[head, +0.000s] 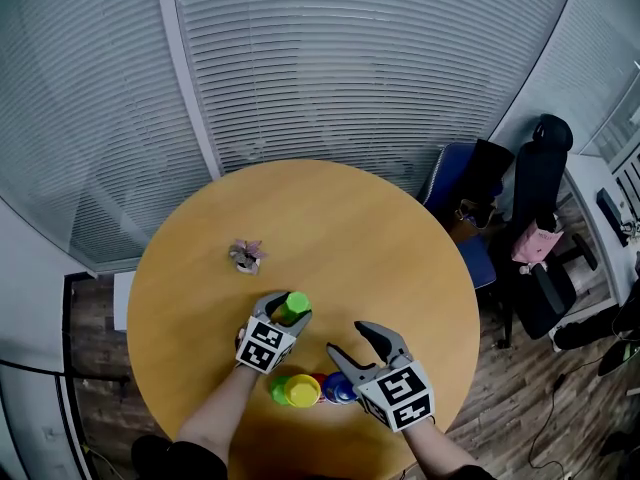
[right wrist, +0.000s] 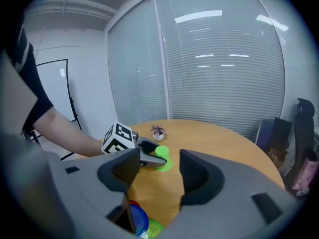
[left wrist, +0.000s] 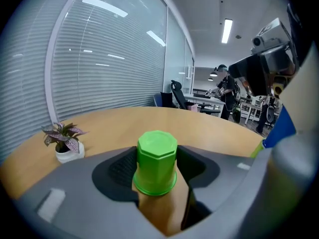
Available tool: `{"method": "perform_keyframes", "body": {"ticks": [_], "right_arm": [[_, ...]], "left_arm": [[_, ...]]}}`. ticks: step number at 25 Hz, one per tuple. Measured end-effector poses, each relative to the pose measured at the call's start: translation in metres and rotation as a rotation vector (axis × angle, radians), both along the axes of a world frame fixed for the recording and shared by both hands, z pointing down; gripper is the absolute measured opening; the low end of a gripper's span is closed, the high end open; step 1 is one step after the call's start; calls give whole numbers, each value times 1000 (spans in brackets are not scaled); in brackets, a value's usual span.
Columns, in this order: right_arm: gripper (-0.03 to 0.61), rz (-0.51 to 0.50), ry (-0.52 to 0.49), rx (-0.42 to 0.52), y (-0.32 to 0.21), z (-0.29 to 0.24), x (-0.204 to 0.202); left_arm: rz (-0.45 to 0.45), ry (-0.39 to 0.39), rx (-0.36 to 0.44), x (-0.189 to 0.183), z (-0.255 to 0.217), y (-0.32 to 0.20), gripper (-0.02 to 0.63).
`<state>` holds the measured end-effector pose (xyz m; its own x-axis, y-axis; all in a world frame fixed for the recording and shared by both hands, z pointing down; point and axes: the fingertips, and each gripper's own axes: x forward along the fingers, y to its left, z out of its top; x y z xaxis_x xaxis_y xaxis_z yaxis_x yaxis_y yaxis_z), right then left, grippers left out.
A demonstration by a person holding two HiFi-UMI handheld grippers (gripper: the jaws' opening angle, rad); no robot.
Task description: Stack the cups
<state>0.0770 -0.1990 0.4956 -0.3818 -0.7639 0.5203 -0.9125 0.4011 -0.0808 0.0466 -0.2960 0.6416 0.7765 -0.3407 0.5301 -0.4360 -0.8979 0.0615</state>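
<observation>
Head view: a round wooden table (head: 380, 228) carries five cups: two green, one yellow, one red and one blue. One green cup (head: 297, 304) stands upside down near the table's centre, clasped by the left gripper (head: 288, 307). At its 6 o'clock, by the near edge, huddle the second green cup (head: 278, 391), the yellow cup (head: 303, 390), the red cup (head: 320, 379) and the blue cup (head: 341, 388). The right gripper (head: 347, 339) sits at the green cup's 4 o'clock. One potted plant (head: 246, 256) stands at its 11 o'clock.

Left gripper view: the green cup is bright plastic, with its many-sided base up and its flared round rim on the wood. Both jaws lie against its sides.

Right gripper view: the jaws are spread wide and released, with only bare table between them. The blue cup lies at 6 o'clock below them.
</observation>
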Motion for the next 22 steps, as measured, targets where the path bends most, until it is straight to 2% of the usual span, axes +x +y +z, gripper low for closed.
{"method": "perform_keyframes", "body": {"ticks": [10, 17, 22], "right_arm": [[250, 10, -14, 45, 17, -22, -2], [250, 13, -23, 68, 46, -37, -7], [250, 20, -42, 80, 67, -45, -10]], "left_arm": [[23, 61, 50, -8, -62, 11, 252], [74, 71, 114, -15, -118, 42, 252], [102, 105, 138, -15, -162, 68, 252]]}}
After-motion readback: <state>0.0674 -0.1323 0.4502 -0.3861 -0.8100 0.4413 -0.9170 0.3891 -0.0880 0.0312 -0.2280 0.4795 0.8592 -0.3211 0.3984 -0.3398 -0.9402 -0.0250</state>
